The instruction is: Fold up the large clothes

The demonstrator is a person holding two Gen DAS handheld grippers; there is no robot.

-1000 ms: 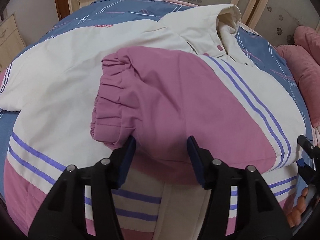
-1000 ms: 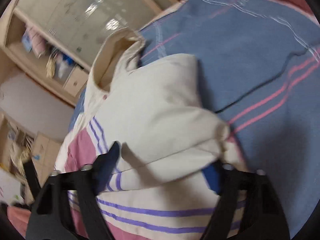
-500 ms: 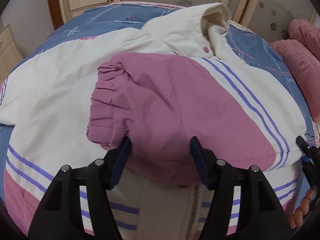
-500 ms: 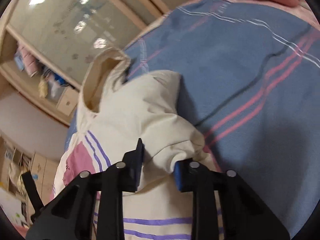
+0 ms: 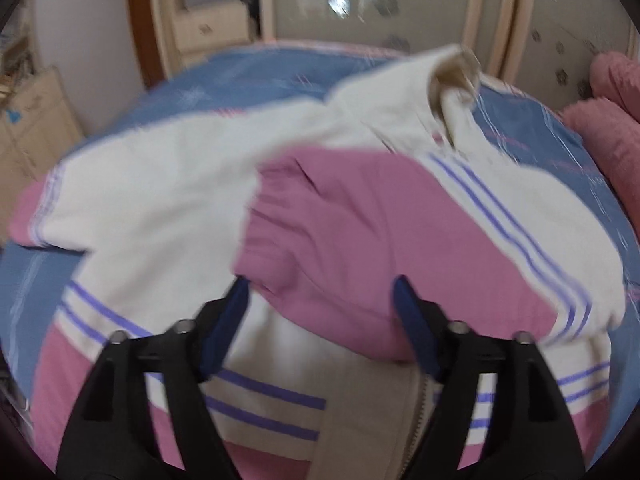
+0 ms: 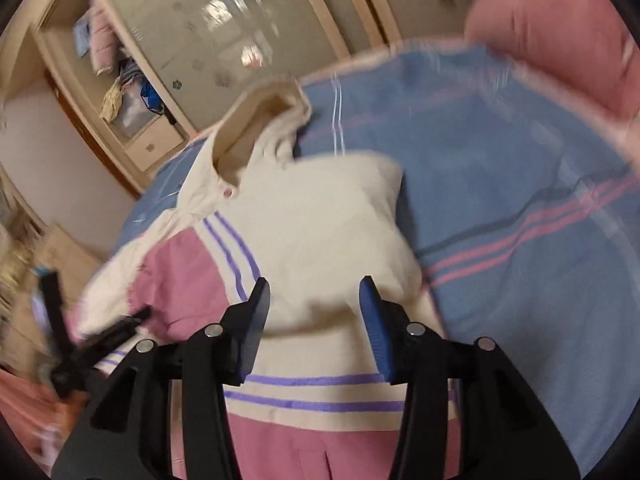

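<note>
Pink sleeve [image 5: 360, 248] lies folded across the jacket [image 5: 168, 184] chest — laid to narrow it — with left gripper [image 5: 322, 300] and right gripper [image 6: 314, 300] jaws apart, holding nothing.

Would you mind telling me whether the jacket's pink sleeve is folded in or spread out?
Folded in. The pink sleeve lies across the jacket's chest, cuff toward the middle, rather than stretched out on the bed.

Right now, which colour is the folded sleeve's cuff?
Pink; the sleeve cuff shows best in the left wrist view.
</note>
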